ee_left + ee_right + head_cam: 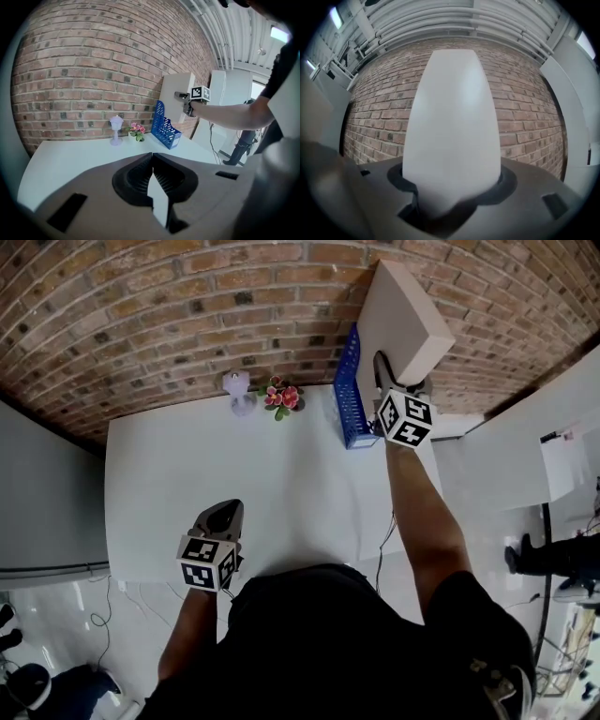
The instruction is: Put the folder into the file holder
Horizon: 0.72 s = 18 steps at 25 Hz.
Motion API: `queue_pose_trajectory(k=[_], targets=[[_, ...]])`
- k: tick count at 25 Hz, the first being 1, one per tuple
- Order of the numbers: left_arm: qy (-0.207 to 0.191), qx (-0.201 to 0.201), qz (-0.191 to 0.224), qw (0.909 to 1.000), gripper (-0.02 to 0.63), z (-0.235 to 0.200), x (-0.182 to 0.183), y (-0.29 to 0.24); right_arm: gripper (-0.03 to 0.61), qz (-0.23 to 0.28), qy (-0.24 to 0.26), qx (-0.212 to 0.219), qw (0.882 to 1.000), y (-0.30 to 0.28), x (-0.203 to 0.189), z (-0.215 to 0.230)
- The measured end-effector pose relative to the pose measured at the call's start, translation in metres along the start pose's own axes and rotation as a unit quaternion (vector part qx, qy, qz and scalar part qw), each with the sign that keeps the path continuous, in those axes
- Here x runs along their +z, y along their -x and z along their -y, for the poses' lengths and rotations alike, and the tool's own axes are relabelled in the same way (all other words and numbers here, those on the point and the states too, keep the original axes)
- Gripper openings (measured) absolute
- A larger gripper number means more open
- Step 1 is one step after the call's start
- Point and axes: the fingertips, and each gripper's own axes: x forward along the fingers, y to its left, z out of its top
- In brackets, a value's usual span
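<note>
My right gripper [383, 369] is raised over the back right of the white table [291, 493] and is shut on a thick off-white folder [403, 315]. The folder leans up against the brick wall, its lower end just above the blue file holder [350, 390]; I cannot tell whether it has entered the holder. In the right gripper view the folder [452, 122] fills the space between the jaws of the right gripper [451, 190]. From the left gripper view the folder [176, 96] stands right behind the holder [165, 127]. My left gripper [223, 514] hovers at the table's front left, shut and empty [152, 164].
A small lilac lamp [238, 391] and a pot of pink flowers [281, 397] stand at the back of the table against the brick wall. A grey partition lies to the left. Off to the right a white panel stands, with a person's legs [553, 557] on the floor.
</note>
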Motion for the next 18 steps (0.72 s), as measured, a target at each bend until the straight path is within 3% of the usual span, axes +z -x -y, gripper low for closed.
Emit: queue_pose_trajectory(k=[18], targets=[[0.005,-0.005,-0.009,0.9999,0.005,0.010,-0.008,-0.004,0.341,-0.121,0.019,0.019,0.992,0.004,-0.103,0.004]])
